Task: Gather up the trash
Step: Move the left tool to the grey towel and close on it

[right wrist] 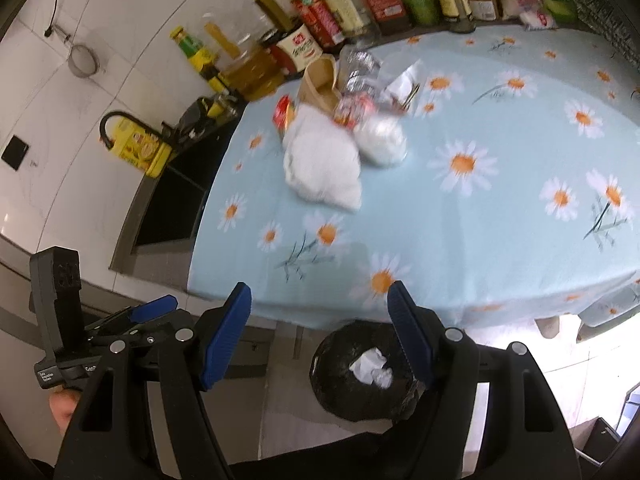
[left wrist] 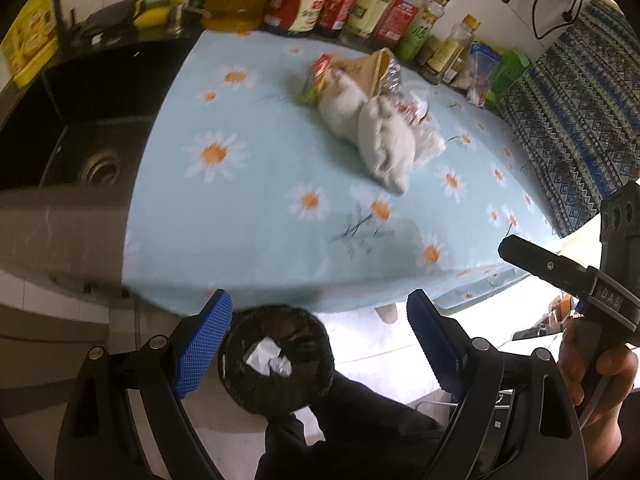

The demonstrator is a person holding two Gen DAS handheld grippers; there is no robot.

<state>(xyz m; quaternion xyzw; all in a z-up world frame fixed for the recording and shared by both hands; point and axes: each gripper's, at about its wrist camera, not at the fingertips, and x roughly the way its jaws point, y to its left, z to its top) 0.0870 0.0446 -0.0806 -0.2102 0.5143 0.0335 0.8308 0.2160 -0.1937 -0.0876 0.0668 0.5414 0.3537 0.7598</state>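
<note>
With your left gripper (left wrist: 320, 320) and right gripper (right wrist: 320, 312) both gaping empty (bin (left wrist: 276, 364) near), a careless grab could scatter the far trash pile (left wrist: 368, 112) into the bottles (left wrist: 360, 4).

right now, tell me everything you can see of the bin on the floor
The bin is round and lined with a glossy black plastic bag. It stands upright and open on the pale floor, just in front of the table's edge, below the hanging daisy cloth. Inside lies crumpled white paper; nothing else shows in it. Neither gripper touches it. From the left wrist view, its near rim is hidden behind a dark sleeve.
</note>
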